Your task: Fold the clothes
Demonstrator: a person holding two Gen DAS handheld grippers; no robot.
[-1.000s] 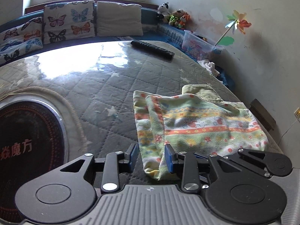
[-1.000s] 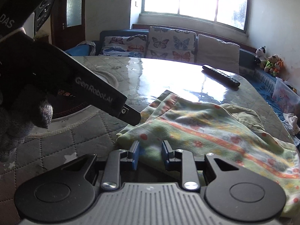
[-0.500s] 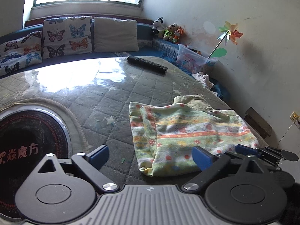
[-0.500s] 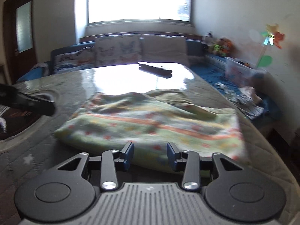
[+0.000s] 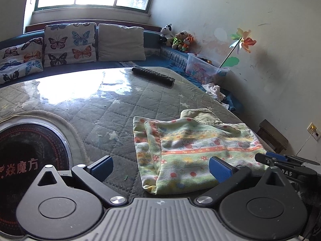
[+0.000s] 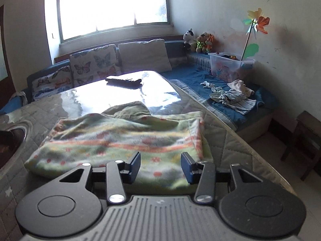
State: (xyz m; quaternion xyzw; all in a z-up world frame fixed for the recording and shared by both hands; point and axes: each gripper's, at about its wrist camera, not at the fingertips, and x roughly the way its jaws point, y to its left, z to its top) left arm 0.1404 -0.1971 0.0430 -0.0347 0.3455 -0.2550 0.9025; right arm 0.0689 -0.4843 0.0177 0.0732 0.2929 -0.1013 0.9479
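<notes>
From the left wrist, the left gripper (image 5: 160, 166) has its jaws spread wide apart with nothing between the pads, hanging over the near edge of the quilted table (image 5: 112, 108). The folded patterned cloth (image 5: 192, 150) lies flat toward the table's near right corner, a plain olive piece (image 5: 200, 115) poking out from under its far side. The tip of the right gripper (image 5: 280, 159) shows at the cloth's right edge. A remote control (image 5: 152, 76) rests near the far edge, and a round dark burner (image 5: 26, 156) is set in at the left. From the right wrist, the right gripper (image 6: 160, 166) stands partly apart, hovering above the cloth's (image 6: 120, 138) near edge; the picture is a little blurred, but the pads seem not to touch the fabric. The remote (image 6: 124, 79) lies beyond on the glossy far part of the table (image 6: 230, 140).
</notes>
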